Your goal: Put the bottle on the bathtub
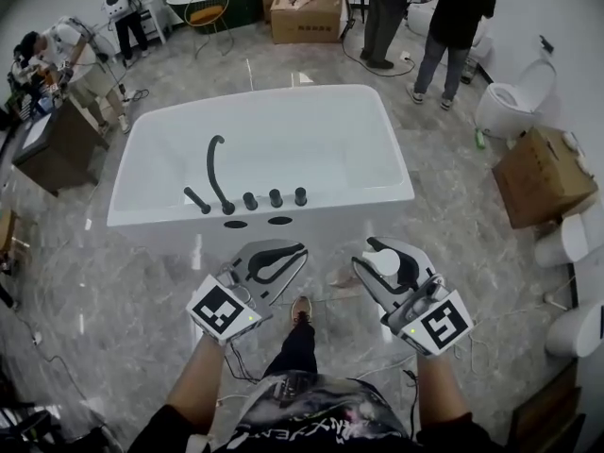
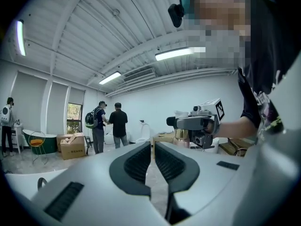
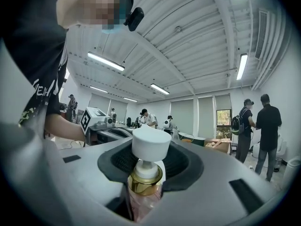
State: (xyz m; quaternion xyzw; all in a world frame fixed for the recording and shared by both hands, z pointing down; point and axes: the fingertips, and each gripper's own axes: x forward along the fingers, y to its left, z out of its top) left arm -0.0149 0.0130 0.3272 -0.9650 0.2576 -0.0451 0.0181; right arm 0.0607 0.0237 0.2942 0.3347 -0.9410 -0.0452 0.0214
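The bottle (image 3: 148,166), cap outermost along the closed fingers of my right gripper (image 1: 389,259), hangs just short of the bathtub (image 1: 351,202) ledge's right end, while my left gripper (image 1: 294,253), fingers nearly touching, holds nothing.

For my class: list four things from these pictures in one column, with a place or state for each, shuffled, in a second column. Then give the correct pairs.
1. bottle
2. left hand-held gripper
3. black faucet
4. bathtub

A. on the tub's near rim
B. white, standing on the grey floor
C. jaws together, nothing between
D. between the jaws of the right hand-held gripper

Pairs: 1-D, 2-C, 3-A, 4-B
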